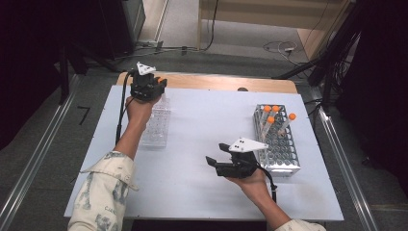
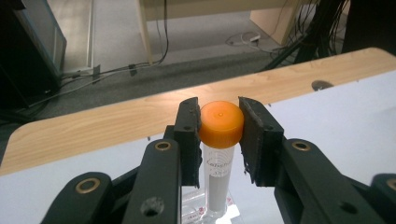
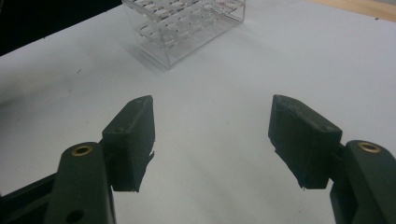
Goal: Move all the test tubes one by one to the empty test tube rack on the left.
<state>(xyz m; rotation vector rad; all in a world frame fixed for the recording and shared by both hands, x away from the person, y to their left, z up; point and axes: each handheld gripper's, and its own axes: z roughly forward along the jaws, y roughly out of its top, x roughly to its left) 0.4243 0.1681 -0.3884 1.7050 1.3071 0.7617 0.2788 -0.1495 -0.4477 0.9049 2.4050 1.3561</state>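
My left gripper (image 2: pixel 219 133) is shut on the orange cap of a clear tube (image 2: pixel 219 172), which hangs upright between the pads. The tube's lower end reaches the top of a clear plastic rack (image 2: pixel 190 211); whether it sits in a hole I cannot tell. In the high view this left gripper (image 1: pixel 161 83) is over the far end of the clear rack (image 1: pixel 156 126). My right gripper (image 1: pixel 216 152) hovers open above the white table sheet, left of the metal rack (image 1: pixel 281 154). In its own view the right gripper (image 3: pixel 212 135) has nothing between its jaws, and the clear rack (image 3: pixel 182 28) lies ahead.
Several orange-capped tubes (image 1: pixel 271 119) stand in the far part of the metal rack. The white sheet (image 1: pixel 202 120) covers the table, leaving a wooden strip (image 1: pixel 216 83) along the far edge. Cables and dark stands lie on the floor beyond.
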